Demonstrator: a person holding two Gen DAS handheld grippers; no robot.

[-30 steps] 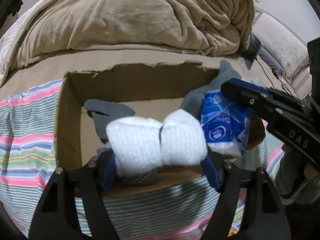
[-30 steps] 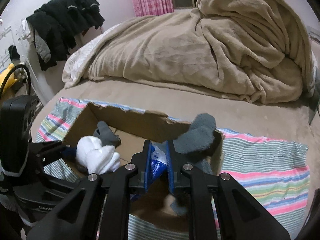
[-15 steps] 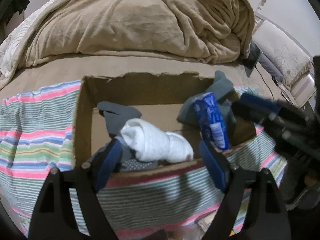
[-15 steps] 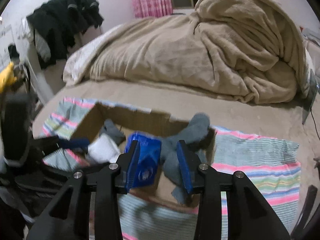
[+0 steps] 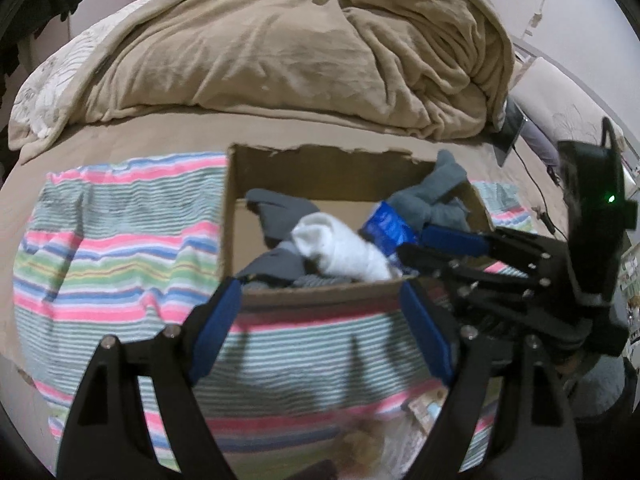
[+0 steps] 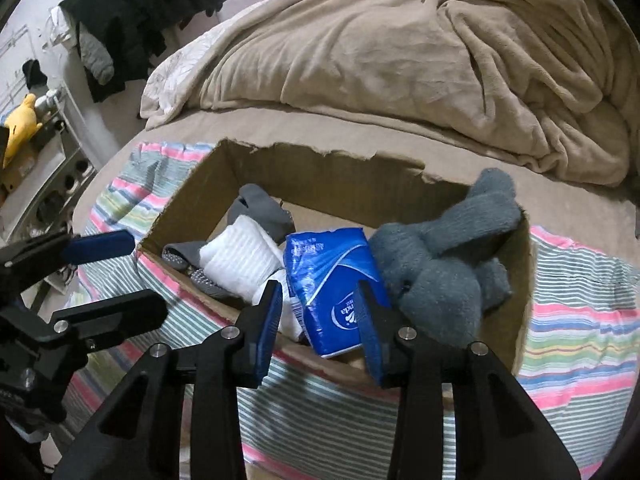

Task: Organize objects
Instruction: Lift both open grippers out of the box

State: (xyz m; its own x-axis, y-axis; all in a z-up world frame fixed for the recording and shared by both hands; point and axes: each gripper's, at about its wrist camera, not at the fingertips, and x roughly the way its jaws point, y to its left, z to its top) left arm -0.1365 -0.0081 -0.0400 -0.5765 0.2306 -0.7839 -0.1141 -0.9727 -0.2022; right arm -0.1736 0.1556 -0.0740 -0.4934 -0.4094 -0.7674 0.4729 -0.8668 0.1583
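Note:
An open cardboard box [image 5: 320,294] [image 6: 188,200] sits on a striped cloth on the bed. Inside lie a rolled white sock [image 5: 340,250] [image 6: 240,260], a blue tissue pack [image 5: 390,228] [image 6: 332,280], fuzzy grey socks [image 5: 436,196] [image 6: 444,264] at the right and dark grey socks [image 5: 276,212] [image 6: 260,208] at the left. My left gripper [image 5: 322,328] is open and empty, just in front of the box's near wall. My right gripper [image 6: 318,322] is open, above the near wall, with the tissue pack lying loose between its fingers.
The striped cloth [image 5: 112,240] [image 6: 580,320] covers the near bed. A heaped beige blanket [image 5: 288,48] [image 6: 400,52] lies behind the box. Dark clothes [image 6: 136,20] hang at the left wall. Blurred small items [image 5: 400,436] lie on the cloth near me.
My left gripper let go of the white sock into the box and drew back. My right gripper opened, let go of the blue tissue pack in the box and pulled back a little.

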